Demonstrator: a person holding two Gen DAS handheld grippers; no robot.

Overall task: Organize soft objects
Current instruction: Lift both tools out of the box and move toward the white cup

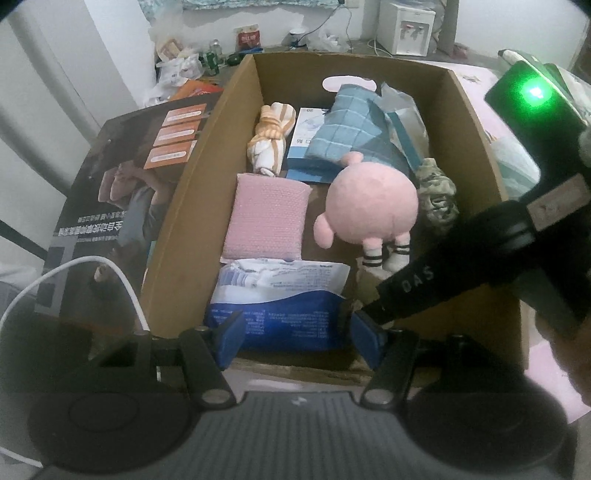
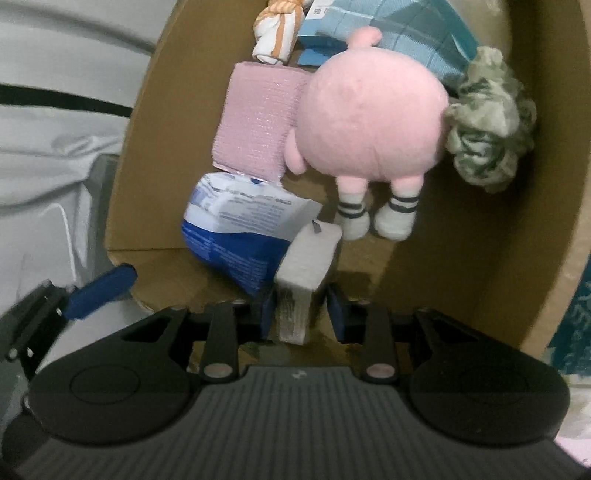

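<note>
Cardboard box (image 1: 207,155) with soft things on its floor.
Centre frame: pink sponge (image 1: 267,218), pink plush doll (image 1: 373,206), blue-white packet (image 1: 280,306) at lower centre, striped cloth (image 1: 269,138) and blue towel (image 1: 354,129) toward the top.

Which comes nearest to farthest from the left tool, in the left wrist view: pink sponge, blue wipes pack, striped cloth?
1. Blue wipes pack, between the left tool fingers, front of box.
2. Pink sponge, box's middle left.
3. Striped cloth, far left.

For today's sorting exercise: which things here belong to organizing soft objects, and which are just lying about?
Belongs to the job:
cardboard box
pink plush toy
pink sponge
white sponge between the right gripper fingers

Lying about:
water dispenser
white cable
printed carton
</note>
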